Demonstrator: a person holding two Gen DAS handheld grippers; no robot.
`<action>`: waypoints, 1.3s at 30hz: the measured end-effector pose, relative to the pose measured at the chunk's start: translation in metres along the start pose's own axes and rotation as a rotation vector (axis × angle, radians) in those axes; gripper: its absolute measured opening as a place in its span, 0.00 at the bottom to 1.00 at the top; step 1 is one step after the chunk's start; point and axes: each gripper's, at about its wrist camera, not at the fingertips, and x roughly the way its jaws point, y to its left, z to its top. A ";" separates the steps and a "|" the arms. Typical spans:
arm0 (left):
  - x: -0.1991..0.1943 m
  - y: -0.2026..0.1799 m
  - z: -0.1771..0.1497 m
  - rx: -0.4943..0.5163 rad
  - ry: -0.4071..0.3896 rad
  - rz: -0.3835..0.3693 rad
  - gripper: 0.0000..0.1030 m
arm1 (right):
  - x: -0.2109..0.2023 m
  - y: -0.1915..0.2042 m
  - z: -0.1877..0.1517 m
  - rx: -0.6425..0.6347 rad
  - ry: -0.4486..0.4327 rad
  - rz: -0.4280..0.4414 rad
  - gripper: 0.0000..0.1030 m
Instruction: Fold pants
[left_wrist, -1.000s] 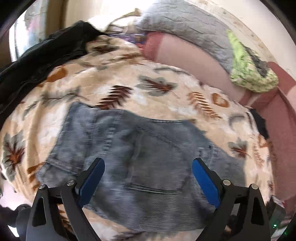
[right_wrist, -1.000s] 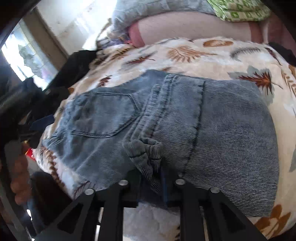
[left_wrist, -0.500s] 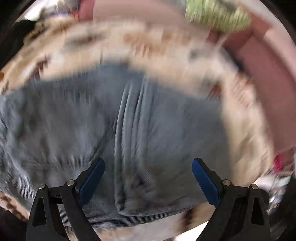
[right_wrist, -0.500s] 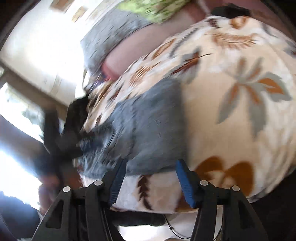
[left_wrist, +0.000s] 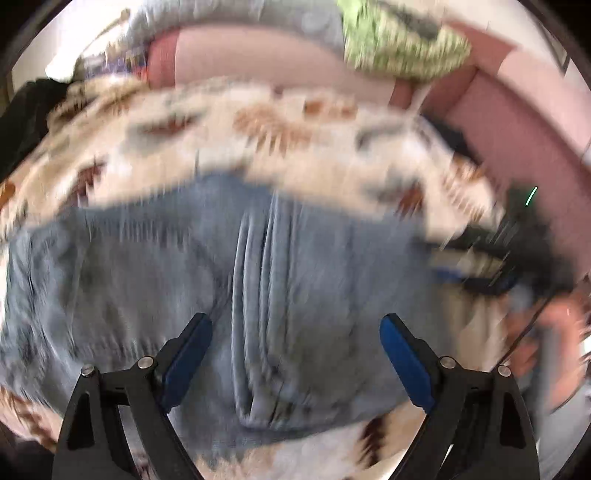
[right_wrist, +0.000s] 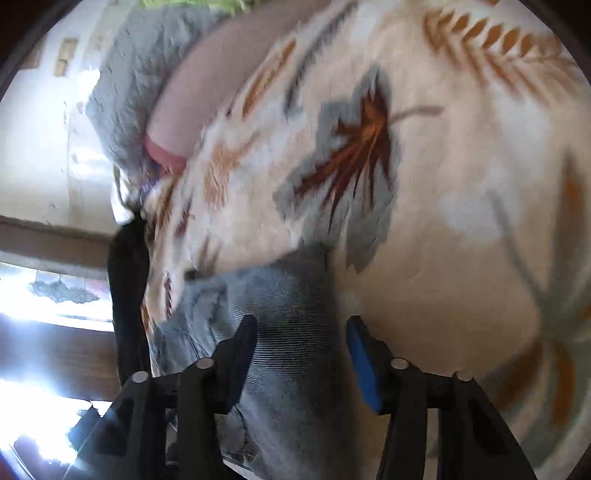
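We judge the step in hand to be a fresh grasp on the folded pants (left_wrist: 280, 295), which lie on the leaf-print blanket (left_wrist: 295, 140). To do it well we would seat each set of pads on an outer edge, gather every layer, and lift both sides evenly so the fold does not slide apart. The left gripper (left_wrist: 295, 354) has its jaws wide apart, nothing clamped; the denim spreads below and ahead of it, a bunched ridge running between its blue pads (left_wrist: 402, 362). The right gripper (right_wrist: 301, 354) has its jaws closing, with the near end of the pants (right_wrist: 288, 332) between them; the pads do not yet appear to press the cloth. Both views are motion-blurred.
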 end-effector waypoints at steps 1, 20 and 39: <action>-0.002 -0.002 0.011 -0.010 -0.018 -0.019 0.90 | 0.000 0.000 -0.001 -0.002 -0.008 0.010 0.49; 0.089 0.017 0.016 0.008 0.137 0.292 0.92 | 0.007 0.032 -0.012 -0.304 -0.065 -0.289 0.11; 0.087 0.017 0.016 0.015 0.111 0.281 0.94 | -0.043 0.020 -0.105 -0.206 0.005 -0.111 0.07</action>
